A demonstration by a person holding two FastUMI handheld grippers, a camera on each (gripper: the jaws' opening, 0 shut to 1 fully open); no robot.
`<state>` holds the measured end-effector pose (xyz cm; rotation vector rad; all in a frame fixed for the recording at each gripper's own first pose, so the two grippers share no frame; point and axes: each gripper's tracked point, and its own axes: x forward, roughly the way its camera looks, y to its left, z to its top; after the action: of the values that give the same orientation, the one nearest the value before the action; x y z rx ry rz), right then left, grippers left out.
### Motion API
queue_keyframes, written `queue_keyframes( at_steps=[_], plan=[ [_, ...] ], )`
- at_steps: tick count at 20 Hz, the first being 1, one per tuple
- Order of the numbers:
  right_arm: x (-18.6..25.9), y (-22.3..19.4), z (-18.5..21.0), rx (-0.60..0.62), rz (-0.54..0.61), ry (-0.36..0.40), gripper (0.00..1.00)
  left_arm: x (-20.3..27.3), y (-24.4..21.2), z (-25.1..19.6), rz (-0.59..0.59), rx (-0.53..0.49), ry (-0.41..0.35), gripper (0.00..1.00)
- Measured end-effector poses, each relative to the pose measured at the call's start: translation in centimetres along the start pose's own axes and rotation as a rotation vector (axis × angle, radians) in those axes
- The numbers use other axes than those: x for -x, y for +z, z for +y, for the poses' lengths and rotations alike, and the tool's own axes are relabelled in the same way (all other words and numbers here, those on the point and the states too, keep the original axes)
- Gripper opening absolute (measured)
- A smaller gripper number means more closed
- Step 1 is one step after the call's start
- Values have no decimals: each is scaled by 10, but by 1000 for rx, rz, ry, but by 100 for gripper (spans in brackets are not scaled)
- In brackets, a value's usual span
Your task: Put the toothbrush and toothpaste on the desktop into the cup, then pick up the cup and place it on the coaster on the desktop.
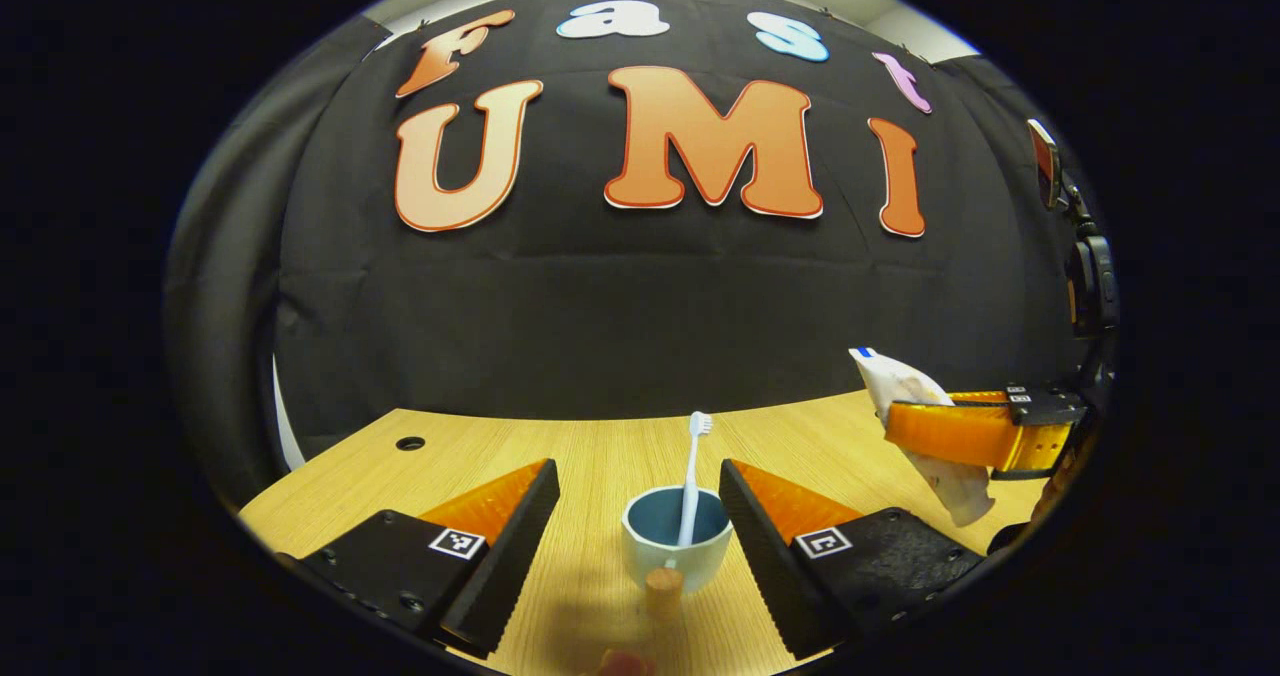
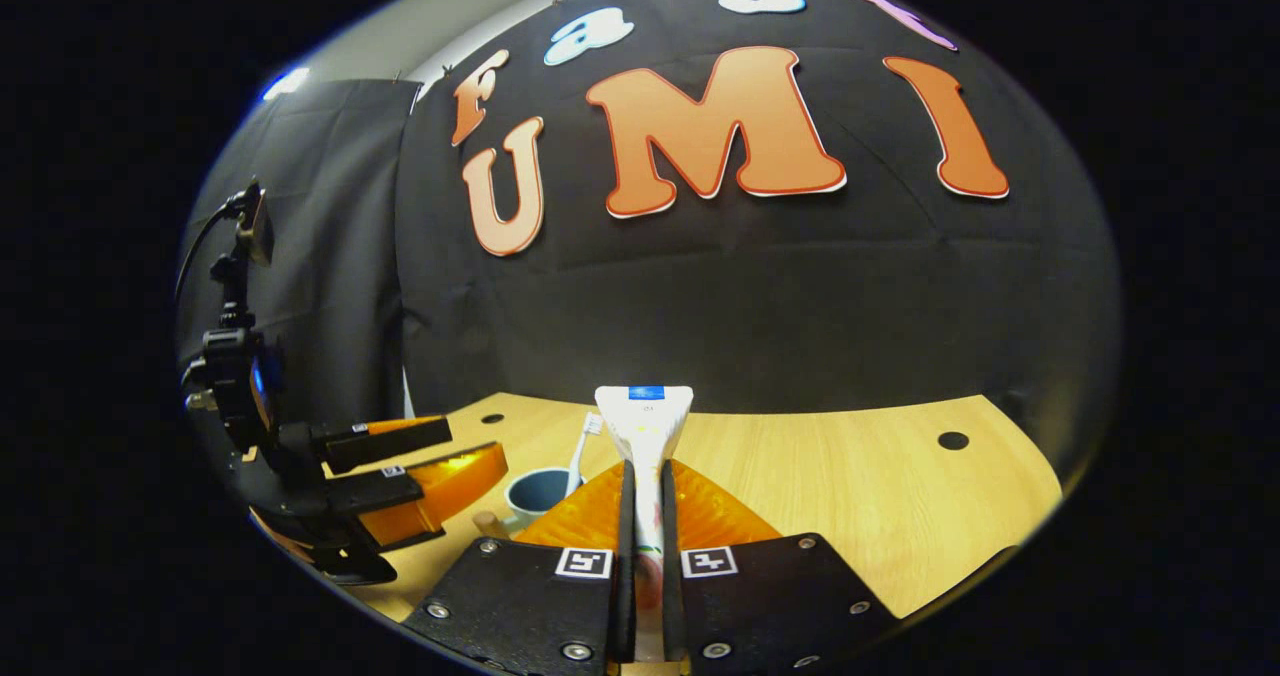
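A white cup (image 1: 672, 554) with a blue inside stands on the wooden desktop (image 1: 590, 456) between the fingers of my left gripper (image 1: 638, 473), which is open and apart from it. A white toothbrush (image 1: 691, 471) stands upright in the cup, bristles up. A short wooden stub (image 1: 663, 589) sticks out of the cup's near side. My right gripper (image 2: 645, 476) is shut on the white toothpaste tube (image 2: 645, 418), held above the desk. The left gripper view has that right gripper (image 1: 900, 426) and the tube (image 1: 905, 384) to the right of the cup. The right gripper view has the cup (image 2: 535, 493), toothbrush (image 2: 581, 454) and left gripper (image 2: 470, 446) at lower left.
The desktop has small round cable holes (image 1: 410, 443) (image 2: 952, 440). Black cloth closes off the back and left side. Bare desk (image 2: 880, 496) spreads to the right of the right gripper.
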<state>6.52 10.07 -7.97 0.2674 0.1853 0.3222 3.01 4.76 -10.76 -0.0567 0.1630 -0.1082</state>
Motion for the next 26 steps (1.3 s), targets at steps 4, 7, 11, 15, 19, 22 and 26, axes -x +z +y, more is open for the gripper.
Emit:
queue_keyframes(
  at_steps=[4, 7, 11, 15, 19, 22, 26],
  plan=[
    [-12, 2, 5, 37, -5, 10, 11, 21, -2, 12, 32, 43, 7, 96],
    [-23, 10, 19, 39, -18, 38, 11, 33, -5, 19, 61, 51, 9, 96],
    [-39, 26, 47, 44, -58, 106, 11, 50, -1, 22, 76, 59, -10, 97],
    [-61, 35, 77, 41, -114, 179, 11, 59, -2, 30, 74, 84, -14, 97],
    [-83, 25, 96, 86, -126, 200, 11, 58, -23, 48, 84, 141, -3, 98],
    [-97, 17, 109, 82, -129, 223, 11, 59, -33, 63, 103, 146, 24, 98],
    [-115, 5, 118, 85, -122, 235, 11, 64, -37, 78, 98, 137, 50, 98]
  ],
)
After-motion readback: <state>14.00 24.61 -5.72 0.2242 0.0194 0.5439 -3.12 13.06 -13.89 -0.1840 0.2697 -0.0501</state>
